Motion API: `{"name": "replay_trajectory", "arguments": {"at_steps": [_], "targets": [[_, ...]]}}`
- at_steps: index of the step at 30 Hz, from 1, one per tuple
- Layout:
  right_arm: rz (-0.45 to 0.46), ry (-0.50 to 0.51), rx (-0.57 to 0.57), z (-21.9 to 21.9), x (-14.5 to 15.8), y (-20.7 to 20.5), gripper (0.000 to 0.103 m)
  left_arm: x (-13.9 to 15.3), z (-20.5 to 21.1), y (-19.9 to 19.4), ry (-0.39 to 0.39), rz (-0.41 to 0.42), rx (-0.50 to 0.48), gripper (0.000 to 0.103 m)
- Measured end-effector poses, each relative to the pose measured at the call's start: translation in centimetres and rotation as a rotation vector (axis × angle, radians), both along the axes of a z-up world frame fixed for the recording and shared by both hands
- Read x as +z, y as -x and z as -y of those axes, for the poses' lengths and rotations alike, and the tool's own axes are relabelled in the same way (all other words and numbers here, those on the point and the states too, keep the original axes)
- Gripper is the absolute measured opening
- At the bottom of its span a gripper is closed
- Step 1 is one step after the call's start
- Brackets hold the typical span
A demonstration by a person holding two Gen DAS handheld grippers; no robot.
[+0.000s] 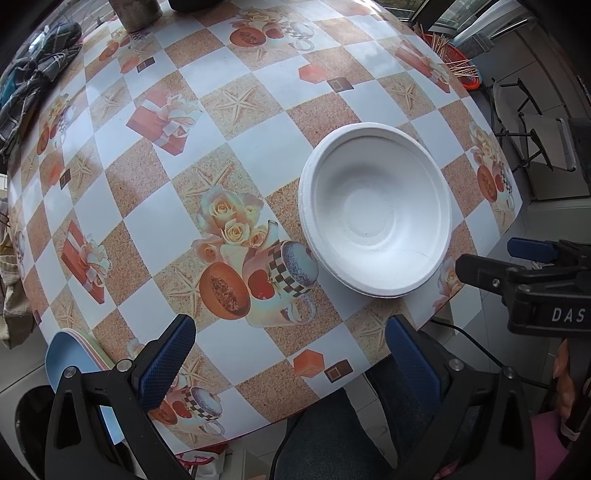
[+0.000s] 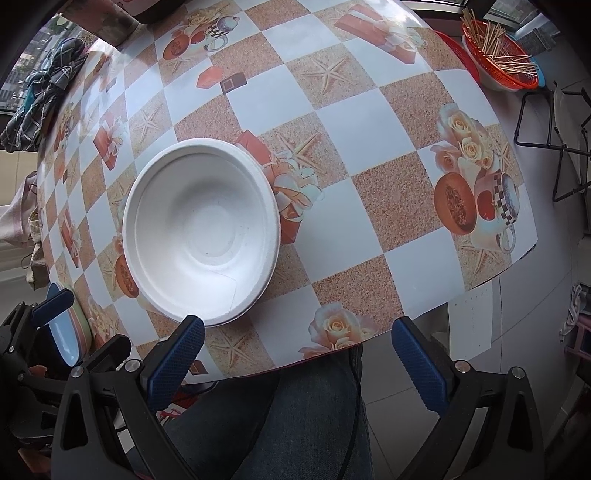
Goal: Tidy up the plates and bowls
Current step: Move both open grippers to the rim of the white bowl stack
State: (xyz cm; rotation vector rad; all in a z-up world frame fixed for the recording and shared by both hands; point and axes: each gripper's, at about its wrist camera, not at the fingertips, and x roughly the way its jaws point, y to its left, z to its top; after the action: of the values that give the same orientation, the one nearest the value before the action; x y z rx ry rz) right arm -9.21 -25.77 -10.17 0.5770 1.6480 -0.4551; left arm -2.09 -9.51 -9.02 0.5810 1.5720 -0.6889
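A stack of white disposable bowls (image 1: 375,210) sits upright on the patterned table (image 1: 236,177), near its front edge; it also shows in the right wrist view (image 2: 201,230). A stack of coloured plates, light blue on top (image 1: 64,360), lies at the table's near left edge, also visible in the right wrist view (image 2: 64,336). My left gripper (image 1: 290,354) is open and empty, held over the front edge, left of the bowls. My right gripper (image 2: 297,354) is open and empty, just in front of the bowls; it shows at the right of the left wrist view (image 1: 517,266).
A red basket of wooden sticks (image 2: 498,59) stands at the far right corner. A dark plaid cloth (image 1: 33,81) lies at the far left. A metal container (image 1: 136,13) stands at the back. Folding chairs (image 1: 535,136) stand right of the table. The person's legs (image 2: 295,413) are below the edge.
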Motion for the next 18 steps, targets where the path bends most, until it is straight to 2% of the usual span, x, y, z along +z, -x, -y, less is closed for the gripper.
{"name": "replay_trajectory", "arguments": {"at_steps": [5,11,18], "targets": [[-0.007,0.011,-0.02,1.0,-0.4,-0.2,0.102,0.1,1.6,-0.6,0.02,0.028,-0.003,0.103],[-0.028,0.045,0.006,2.1,-1.5,-0.9,0.102,-1.8,3.4,-1.5,0.002,0.032,0.035,0.103],[-0.053,0.04,0.057,2.7,-3.3,-2.3,0.102,-4.3,3.2,-2.7,-0.029,0.03,0.141,0.103]]}}
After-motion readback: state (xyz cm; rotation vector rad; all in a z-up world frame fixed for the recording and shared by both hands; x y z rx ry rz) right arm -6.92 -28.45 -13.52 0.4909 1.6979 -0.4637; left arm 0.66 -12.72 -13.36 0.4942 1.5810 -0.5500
